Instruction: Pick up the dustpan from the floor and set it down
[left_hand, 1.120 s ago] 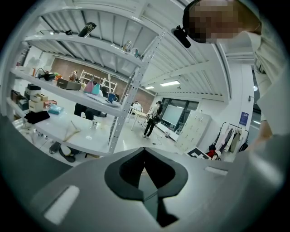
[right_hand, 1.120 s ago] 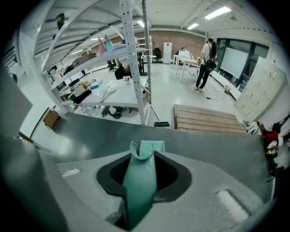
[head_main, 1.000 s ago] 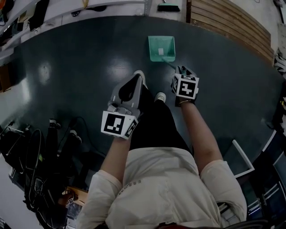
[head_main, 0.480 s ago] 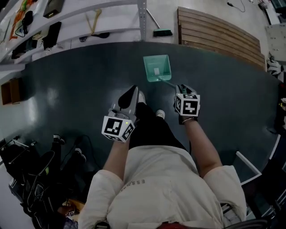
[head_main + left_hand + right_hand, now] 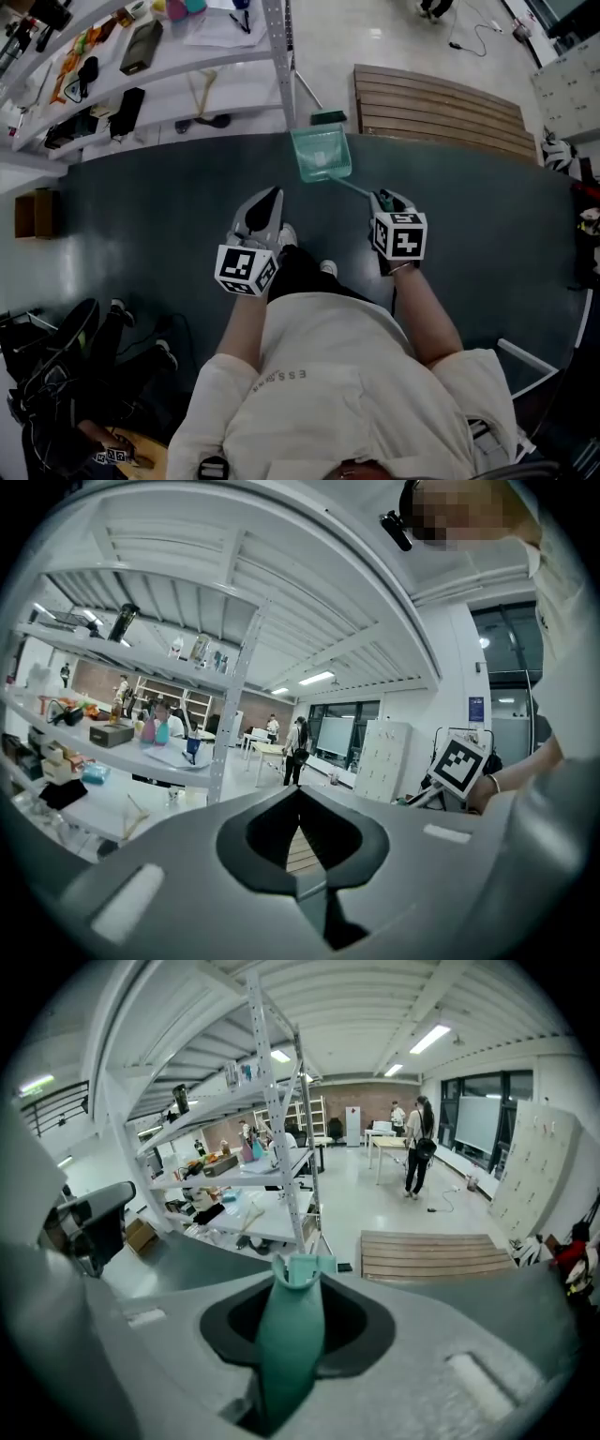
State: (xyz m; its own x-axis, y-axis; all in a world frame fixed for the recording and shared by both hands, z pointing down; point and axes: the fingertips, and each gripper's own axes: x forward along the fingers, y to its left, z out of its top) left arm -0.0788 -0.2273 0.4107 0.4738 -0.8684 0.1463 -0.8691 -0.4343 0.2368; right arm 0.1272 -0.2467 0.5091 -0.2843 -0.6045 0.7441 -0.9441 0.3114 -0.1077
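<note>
A teal dustpan (image 5: 320,155) hangs above the dark floor mat (image 5: 141,206), its thin handle (image 5: 354,187) running back into my right gripper (image 5: 379,198). That gripper is shut on the handle. In the right gripper view the teal handle (image 5: 289,1344) fills the gap between the jaws, and the pan shows end-on past the tips of the right gripper (image 5: 298,1277). My left gripper (image 5: 271,194) is held up beside it, to the left, shut and empty. The left gripper (image 5: 300,789) points out level across the room.
A metal shelf rack (image 5: 187,66) with small items stands ahead on the left. A slatted wooden pallet (image 5: 441,108) lies ahead on the right, a brush head (image 5: 328,117) between them. A cardboard box (image 5: 36,214) and black cables and gear (image 5: 56,375) sit left.
Both grippers have risen. The dustpan has come up off the floor with the right gripper. The head view has tipped up, so more of the shelf rack and pallet shows.
</note>
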